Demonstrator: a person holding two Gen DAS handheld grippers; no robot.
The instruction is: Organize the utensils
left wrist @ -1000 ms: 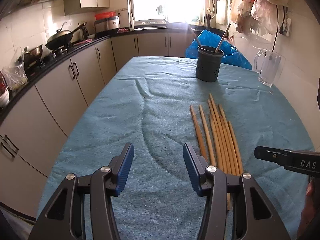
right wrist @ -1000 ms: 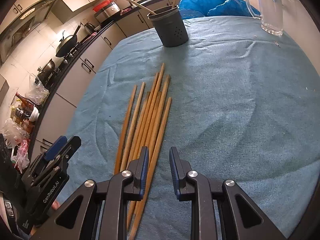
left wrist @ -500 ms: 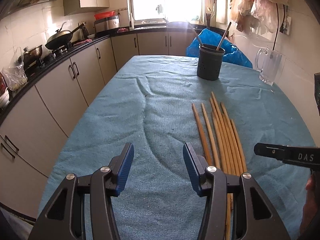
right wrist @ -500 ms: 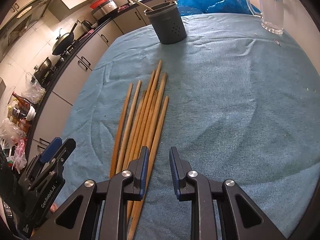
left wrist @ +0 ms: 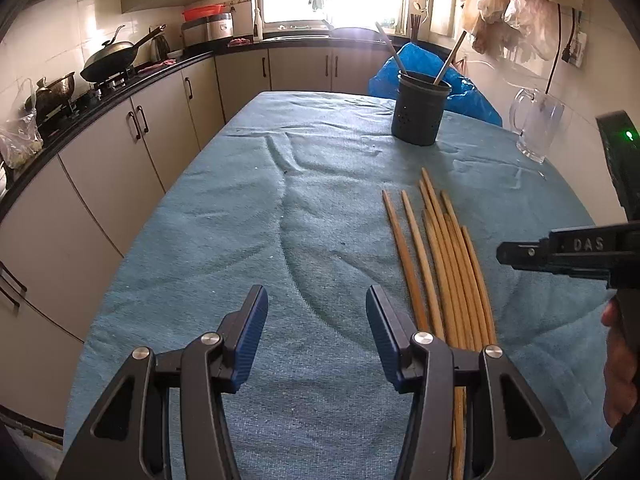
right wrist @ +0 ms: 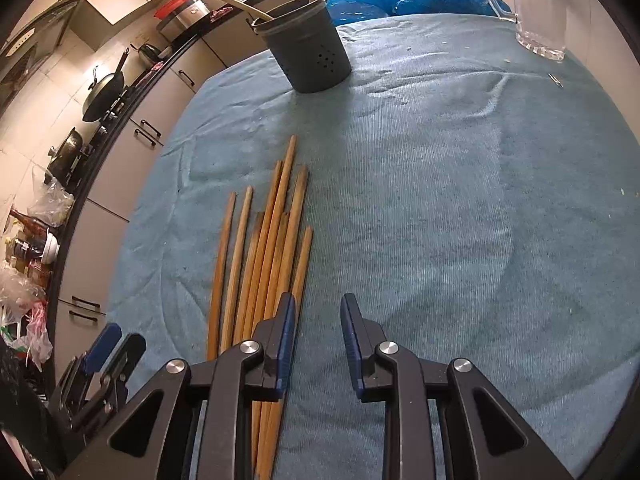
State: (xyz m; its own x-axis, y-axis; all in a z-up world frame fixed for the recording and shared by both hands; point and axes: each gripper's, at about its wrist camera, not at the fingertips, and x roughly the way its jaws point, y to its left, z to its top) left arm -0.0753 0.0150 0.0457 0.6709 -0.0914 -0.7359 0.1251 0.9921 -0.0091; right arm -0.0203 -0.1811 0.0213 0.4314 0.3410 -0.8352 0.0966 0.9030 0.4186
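Observation:
Several long wooden chopsticks [left wrist: 440, 252] lie side by side on the blue tablecloth [left wrist: 248, 216]; they also show in the right wrist view [right wrist: 268, 248]. A dark perforated utensil holder [left wrist: 418, 110] stands at the far end with two utensils in it, also seen in the right wrist view [right wrist: 310, 54]. My left gripper [left wrist: 314, 324] is open and empty, left of the chopsticks. My right gripper [right wrist: 318, 332] is open a little and empty, just right of the chopsticks' near ends; its side shows in the left wrist view [left wrist: 568, 254].
A clear glass mug [left wrist: 536, 126] stands at the table's far right, also in the right wrist view [right wrist: 540, 12]. A blue plastic bag [left wrist: 428, 76] lies behind the holder. Kitchen cabinets [left wrist: 120, 148] and a counter with pans run along the left.
Both grippers have moved forward a little along the table, so the holder and chopsticks look nearer. The right gripper's jaws stay equally apart. The chopsticks have not moved.

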